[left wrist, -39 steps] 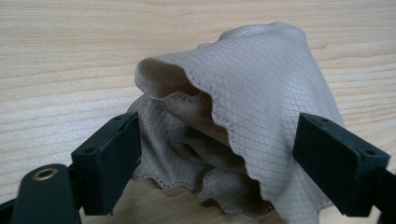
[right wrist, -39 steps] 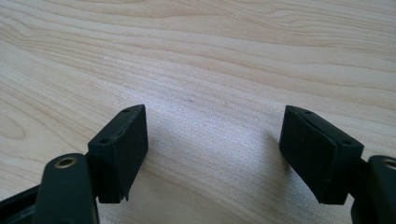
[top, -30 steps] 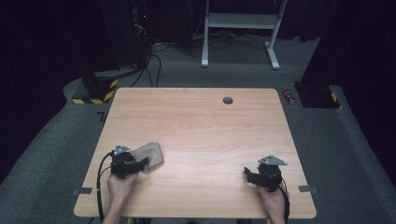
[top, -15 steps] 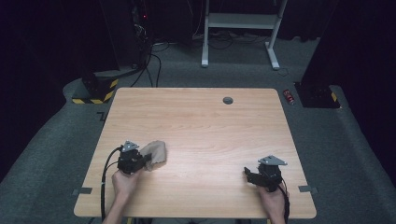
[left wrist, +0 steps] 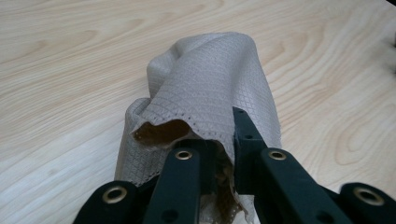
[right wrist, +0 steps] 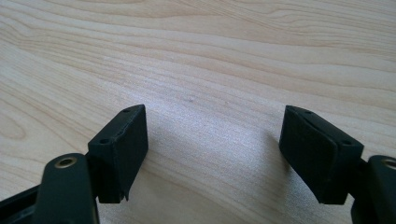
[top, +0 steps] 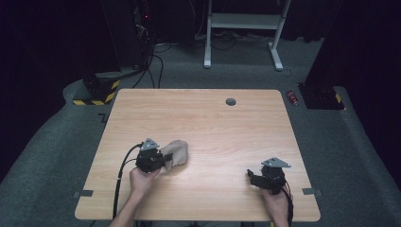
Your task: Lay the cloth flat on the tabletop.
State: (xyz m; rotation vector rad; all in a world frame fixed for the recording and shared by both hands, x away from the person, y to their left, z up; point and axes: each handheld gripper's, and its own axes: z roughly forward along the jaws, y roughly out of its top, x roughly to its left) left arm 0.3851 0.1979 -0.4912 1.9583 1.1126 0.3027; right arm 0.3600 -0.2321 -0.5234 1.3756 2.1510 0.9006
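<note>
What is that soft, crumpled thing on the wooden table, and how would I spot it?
Start from the light wooden table and look at its near left part. There the left gripper is shut on a beige cloth with a fine diamond-patterned weave, bunched into a hump. It is the one soft thing on the table; the small dark round grommet lies at the far edge.

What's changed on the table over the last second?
The left gripper has just closed its jaws on the near edge of the beige cloth and dragged it toward the table's middle, bunching it up into a raised fold. The right gripper stayed put near the front right edge, jaws open over bare wood.
</note>
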